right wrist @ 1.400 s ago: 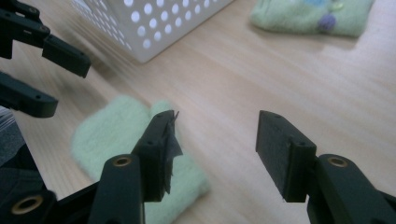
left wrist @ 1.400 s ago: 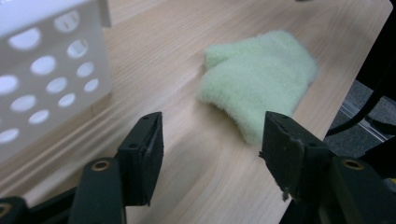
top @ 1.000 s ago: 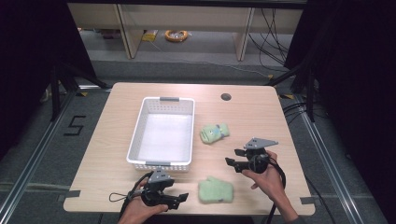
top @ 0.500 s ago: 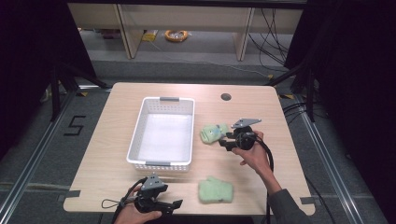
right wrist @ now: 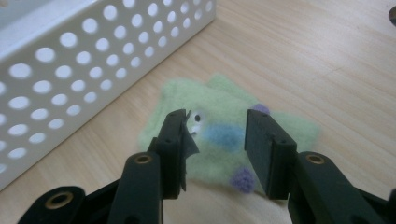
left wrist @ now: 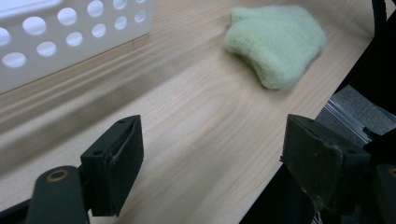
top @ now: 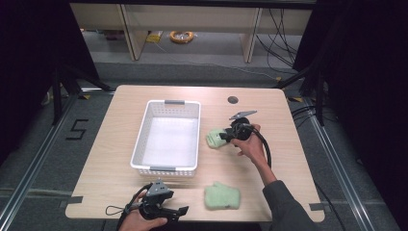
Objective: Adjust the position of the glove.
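Two pale green fuzzy mitts lie on the wooden table. One mitt (top: 215,137) (right wrist: 224,135), with googly eyes and blue and purple spots, lies just right of the white perforated basket (top: 166,137). My right gripper (top: 226,136) (right wrist: 215,137) hovers right over it, its jaws apart on either side of the blue patch, nothing held. The other mitt (top: 222,196) (left wrist: 276,39) lies near the front edge. My left gripper (top: 169,212) (left wrist: 210,168) stands wide open at the front edge, left of that mitt, empty.
The basket (left wrist: 60,32) (right wrist: 84,65) is empty and sits mid-table. A dark round hole (top: 233,100) marks the table's back right. Shelving and a coil of cable (top: 181,36) stand beyond the table. The table's edge (left wrist: 299,116) drops off to my left gripper's right.
My right gripper has moved forward and left from the front right of the table onto the spotted mitt. My left gripper drew back toward the front edge.
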A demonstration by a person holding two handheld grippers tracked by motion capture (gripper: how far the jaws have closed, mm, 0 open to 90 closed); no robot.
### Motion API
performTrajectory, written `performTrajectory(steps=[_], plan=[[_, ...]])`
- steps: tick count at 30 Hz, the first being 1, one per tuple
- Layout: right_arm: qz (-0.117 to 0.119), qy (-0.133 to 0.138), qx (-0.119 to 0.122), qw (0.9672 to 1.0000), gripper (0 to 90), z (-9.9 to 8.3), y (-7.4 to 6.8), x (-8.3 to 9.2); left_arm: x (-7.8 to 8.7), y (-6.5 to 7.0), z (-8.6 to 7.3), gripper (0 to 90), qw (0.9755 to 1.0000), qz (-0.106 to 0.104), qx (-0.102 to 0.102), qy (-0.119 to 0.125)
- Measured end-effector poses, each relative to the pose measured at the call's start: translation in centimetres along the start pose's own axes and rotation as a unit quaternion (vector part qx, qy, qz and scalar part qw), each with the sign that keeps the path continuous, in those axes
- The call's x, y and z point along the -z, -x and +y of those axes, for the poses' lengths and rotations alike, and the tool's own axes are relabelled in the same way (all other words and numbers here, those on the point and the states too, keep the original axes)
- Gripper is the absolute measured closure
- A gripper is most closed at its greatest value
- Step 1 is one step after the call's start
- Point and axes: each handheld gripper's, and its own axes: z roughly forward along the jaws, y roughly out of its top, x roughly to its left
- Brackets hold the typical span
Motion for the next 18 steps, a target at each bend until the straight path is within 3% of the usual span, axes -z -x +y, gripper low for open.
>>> performTrajectory(steps=[2, 6, 7, 10, 11, 12, 15, 18], plan=[[-0.001, -0.017, -0.009, 0.9998, 59.8, 0.2, 0.1, -0.3, 0.0, 0.0, 0.0, 20.1, 1.0000, 0.000, 0.000, -0.001], [0.002, -0.012, -0.021, 0.9997, 60.9, 0.3, 0.2, -1.5, 0.0, -0.1, 0.0, 20.2, 1.0000, 0.000, 0.001, 0.002], [0.001, -0.026, -0.018, 0.9995, 60.9, 0.4, 0.3, -1.6, 0.0, -0.1, 0.0, 20.1, 1.0000, 0.000, 0.001, 0.002], [-0.015, -0.031, -0.022, 0.9992, 62.6, 0.1, 0.4, -2.6, 0.0, 0.0, 0.0, 20.2, 1.0000, 0.001, -0.002, -0.002], [-0.010, -0.052, -0.040, 0.9978, 65.3, 0.1, 0.3, -2.6, 0.0, -0.1, 0.0, 20.2, 0.9999, 0.001, -0.007, -0.008], [-0.014, -0.036, -0.041, 0.9984, 67.3, -0.2, 0.4, -3.0, 0.0, -0.1, 0.0, 20.3, 0.9999, -0.001, -0.008, -0.008], [-0.017, -0.041, -0.045, 0.9980, 75.1, -0.5, 0.5, -3.0, 0.0, -0.2, 0.0, 20.5, 0.9998, 0.001, -0.012, -0.013], [-0.012, -0.044, -0.057, 0.9973, 82.7, -0.5, 0.5, -2.8, -0.1, -0.1, -0.1, 20.6, 1.0000, 0.002, -0.003, -0.005]])
